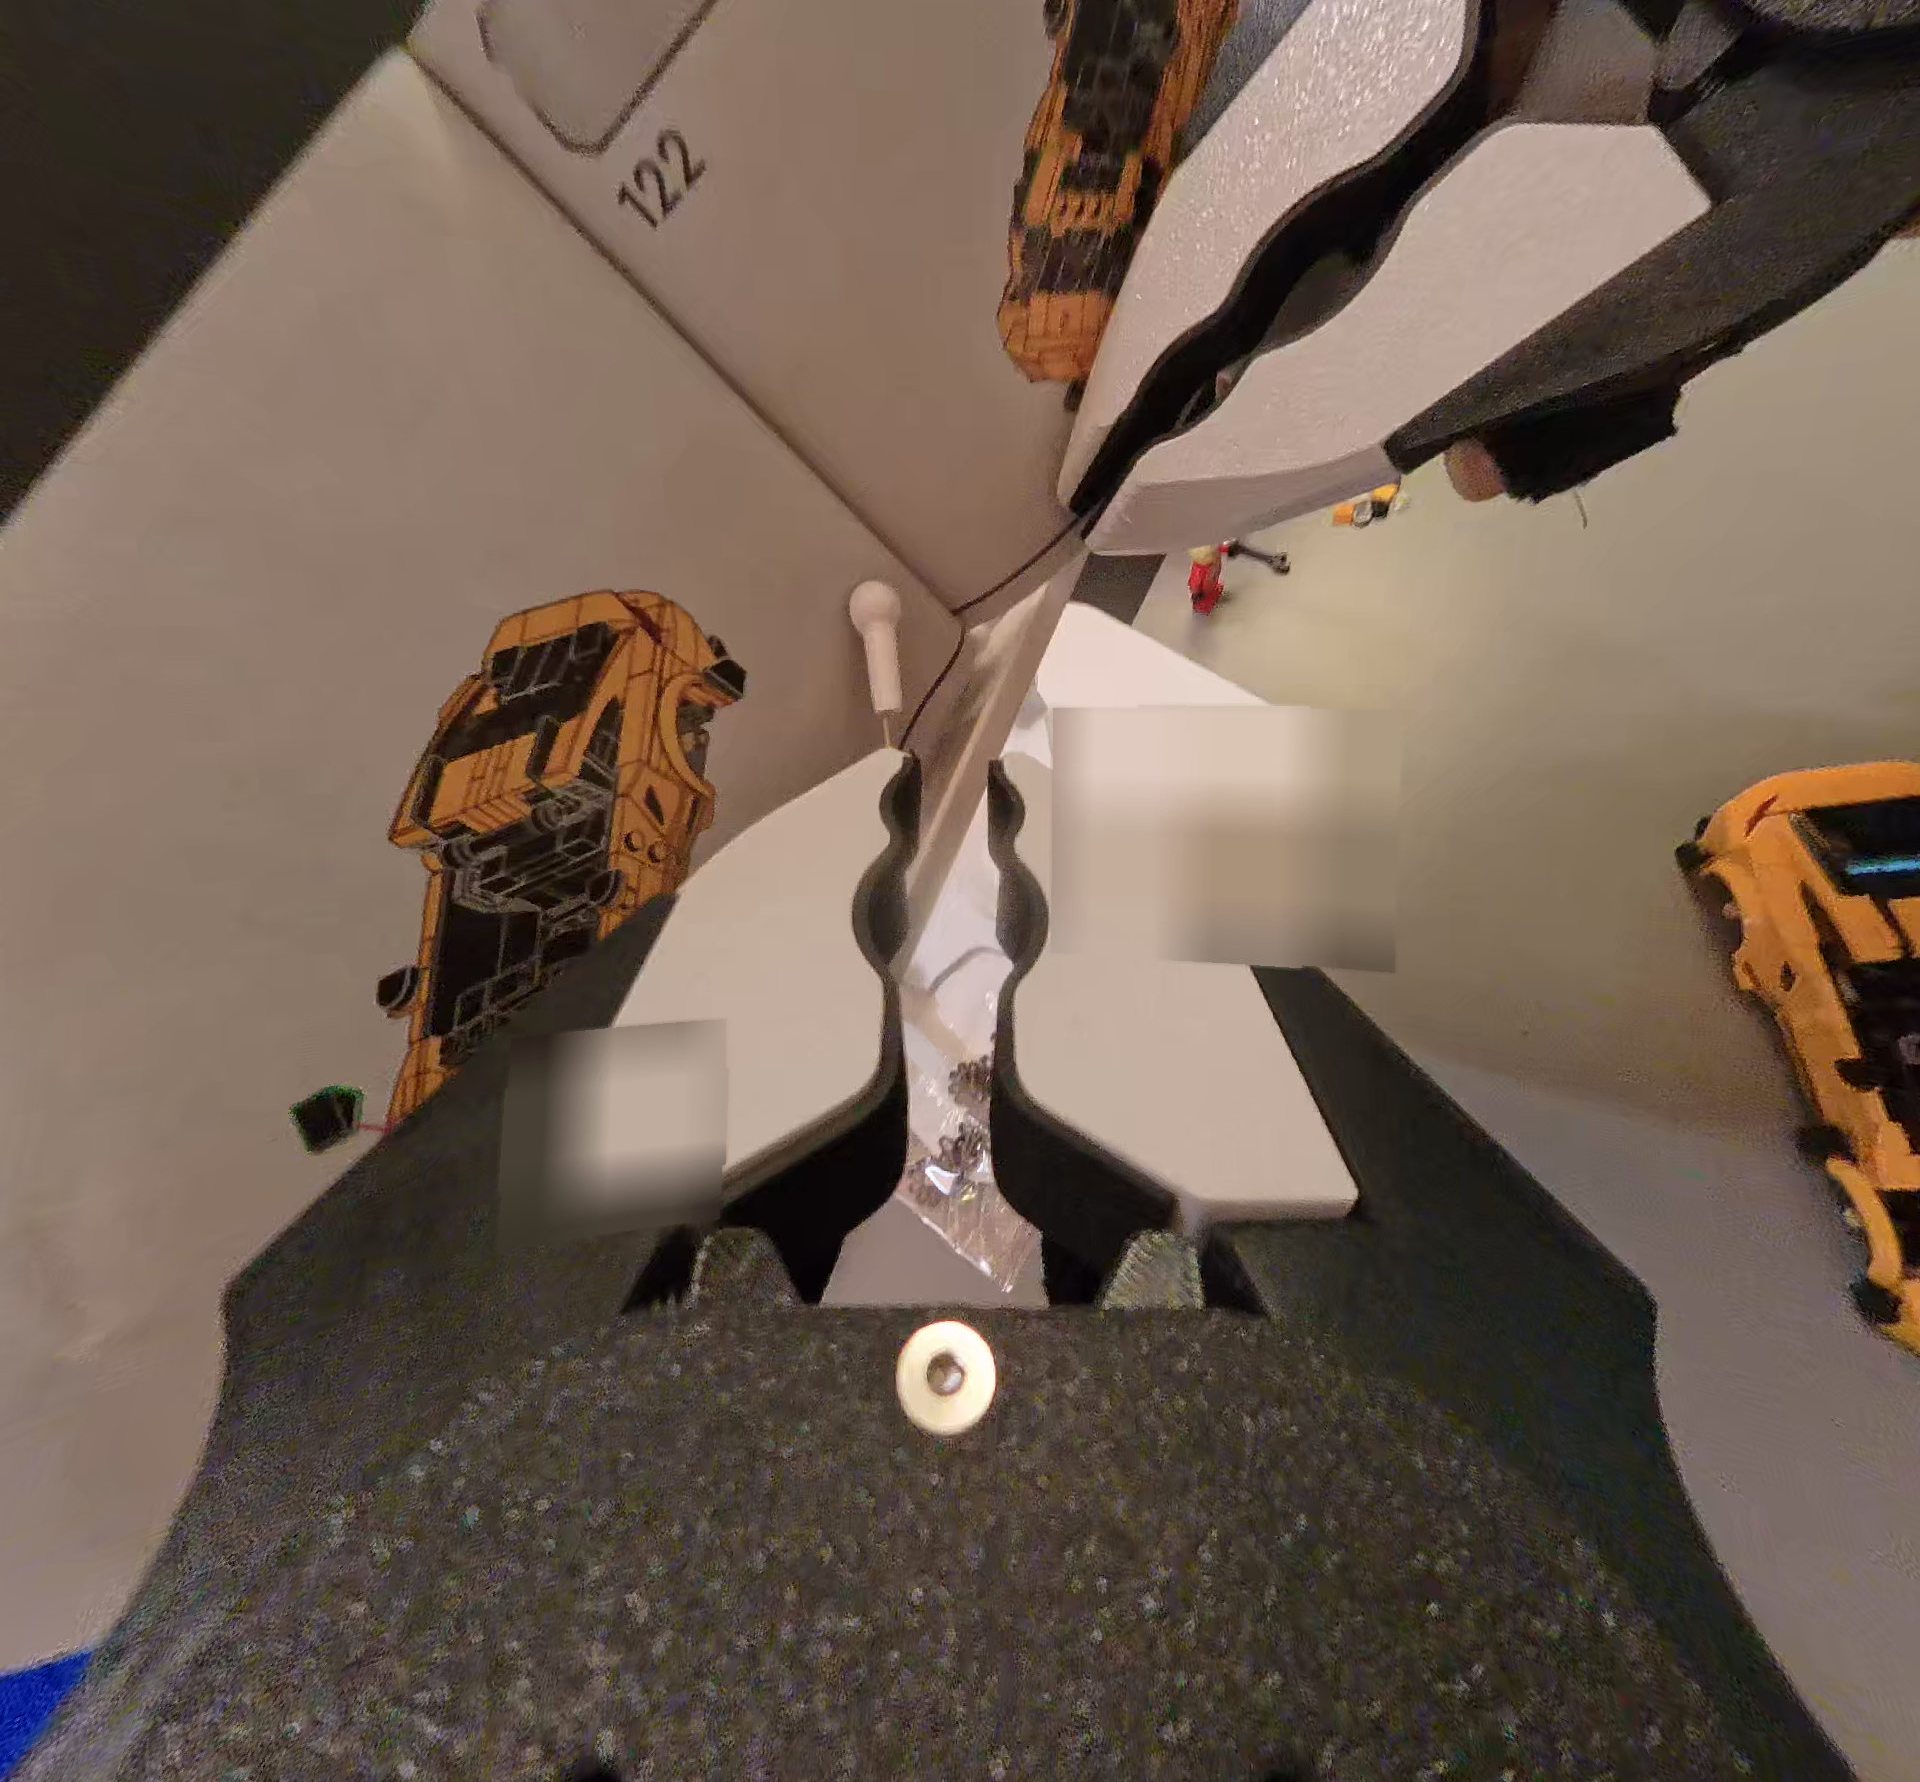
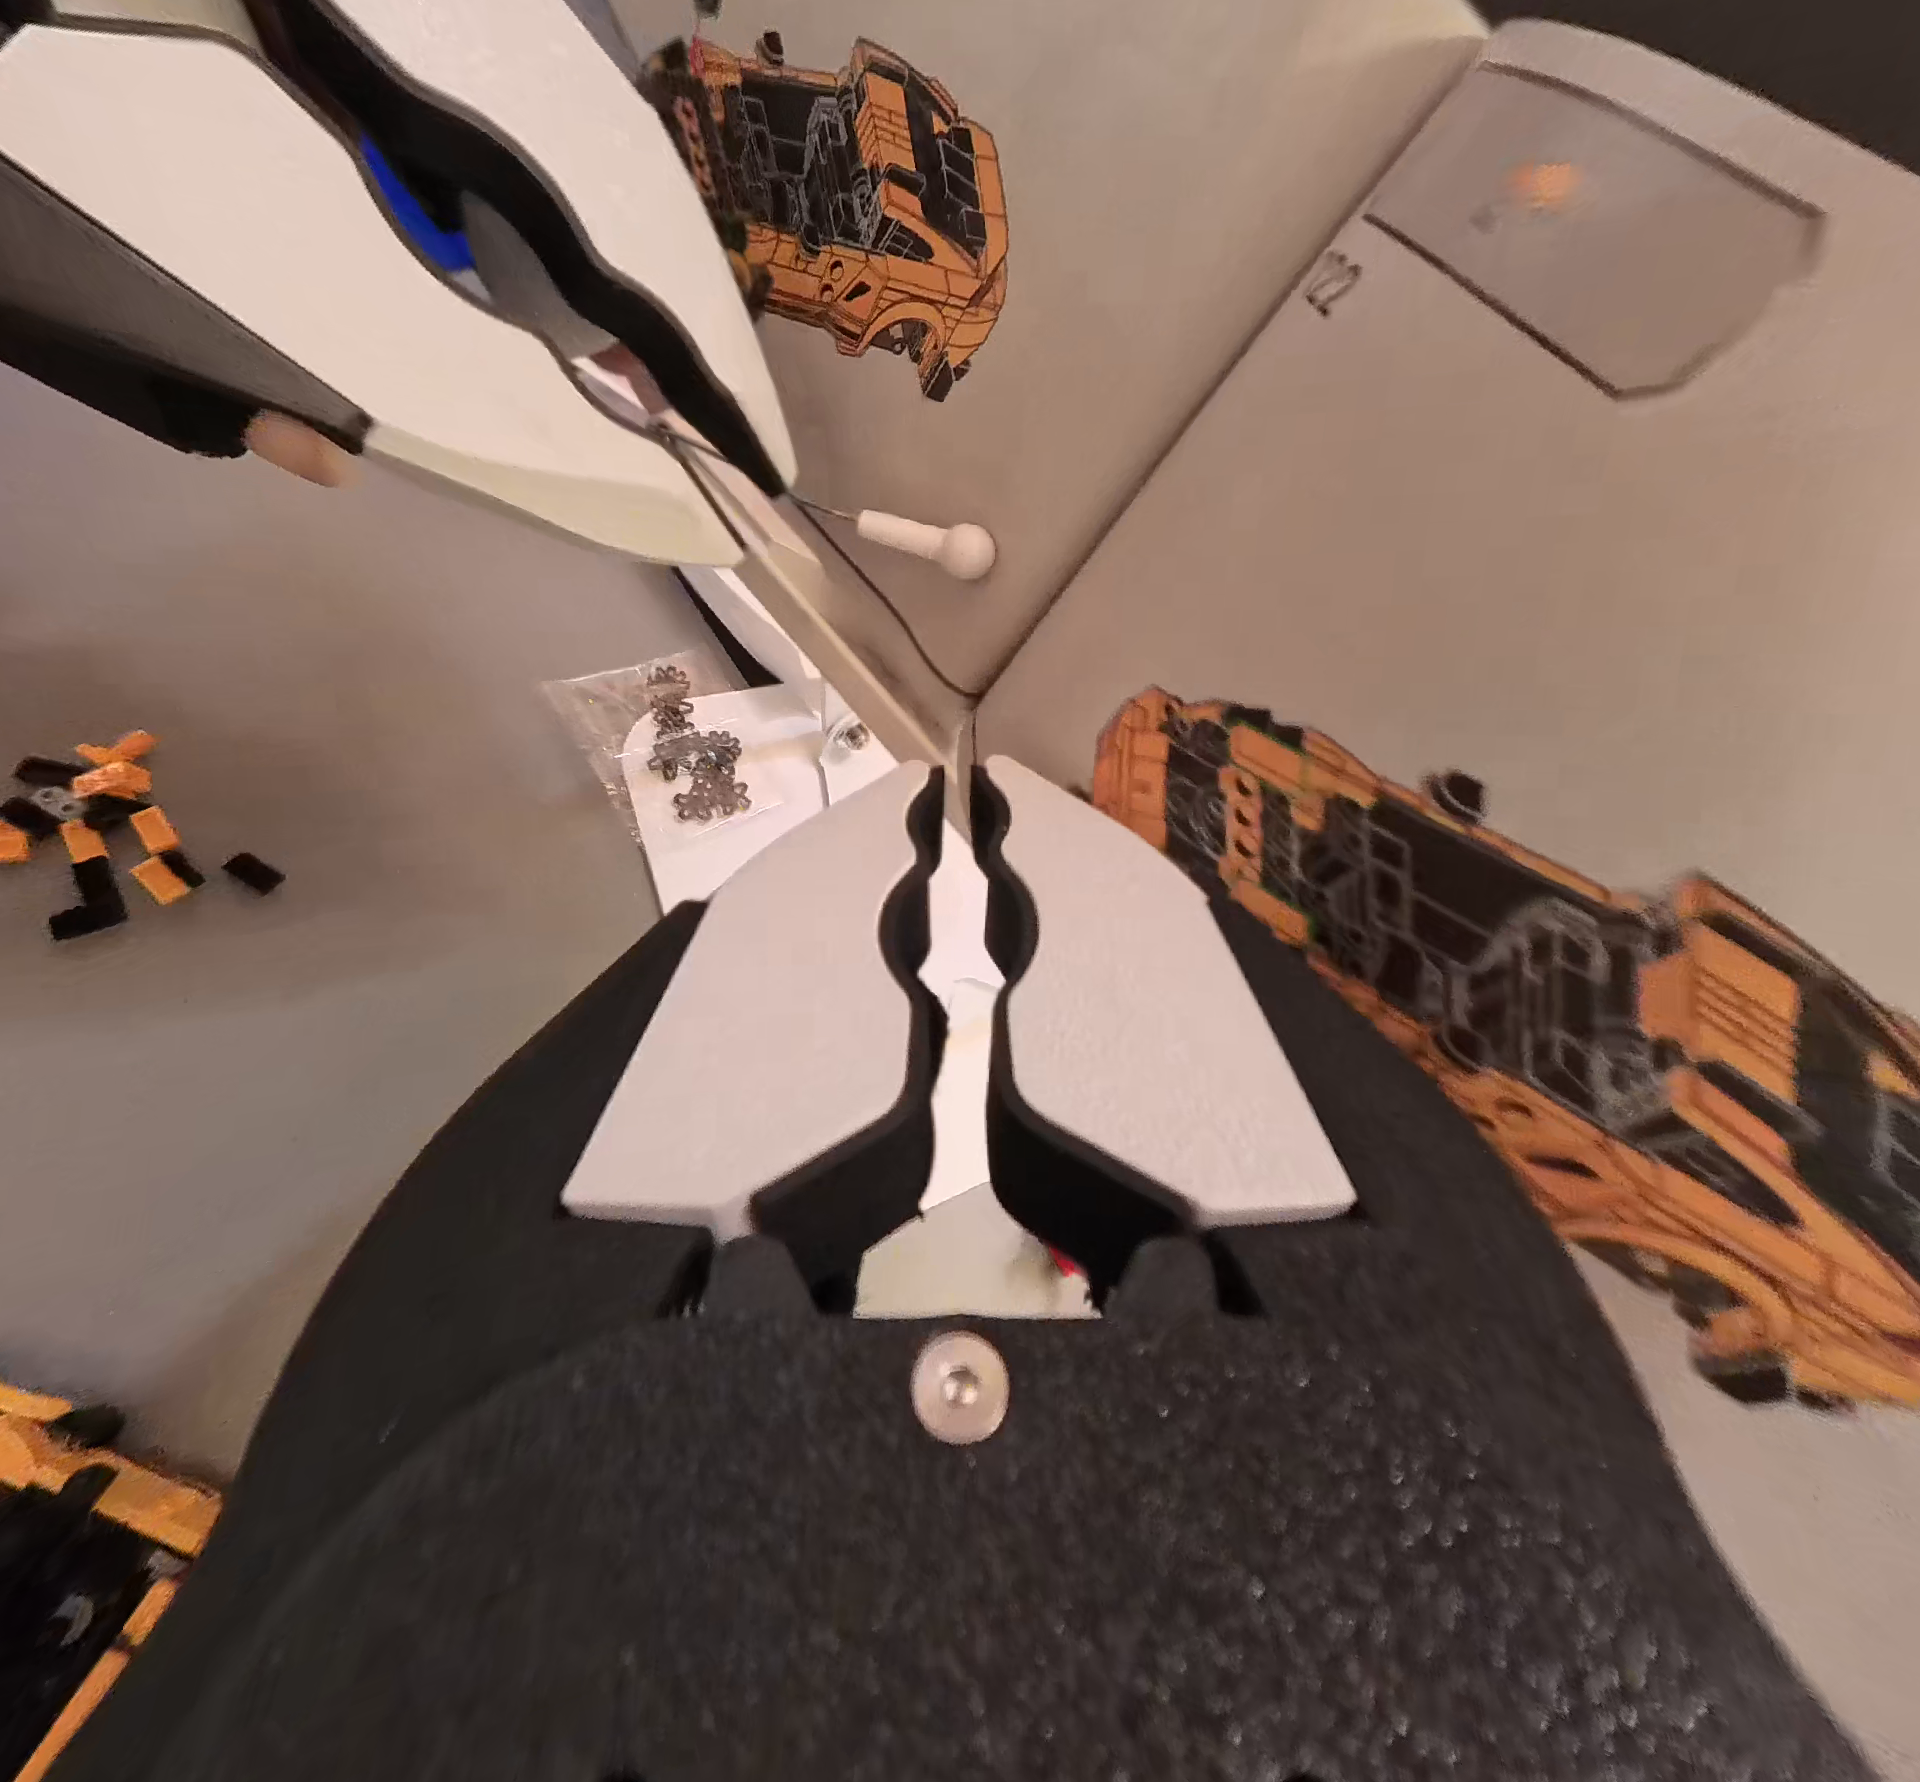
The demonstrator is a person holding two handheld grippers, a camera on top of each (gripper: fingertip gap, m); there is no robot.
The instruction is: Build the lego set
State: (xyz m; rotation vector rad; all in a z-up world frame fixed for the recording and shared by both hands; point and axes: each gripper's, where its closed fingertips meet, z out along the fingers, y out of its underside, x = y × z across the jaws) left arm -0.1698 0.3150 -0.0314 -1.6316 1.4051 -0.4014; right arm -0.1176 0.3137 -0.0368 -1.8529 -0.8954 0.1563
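Observation:
An open instruction booklet (image 1: 727, 485) with drawings of an orange car is held up between both grippers; it also shows in the right wrist view (image 2: 1247, 610). My left gripper (image 1: 953, 782) is shut on a page edge near the fold. My right gripper (image 2: 958, 782) is shut on the booklet at the spine. Each gripper shows in the other's view, the right one (image 1: 1086, 511) and the left one (image 2: 774, 496), both pinching the paper close together. A part-built orange and black Lego car (image 1: 1818, 1005) lies on the grey table (image 1: 1558, 652).
A clear bag of small dark parts (image 2: 691, 756) lies on white paper under the booklet. Loose orange and black bricks (image 2: 94, 828) lie at the left. The car shows again at the lower left (image 2: 73, 1524). A small red figure (image 1: 1205, 574) stands farther back. Tip to tip, the grippers are about 6 centimeters apart.

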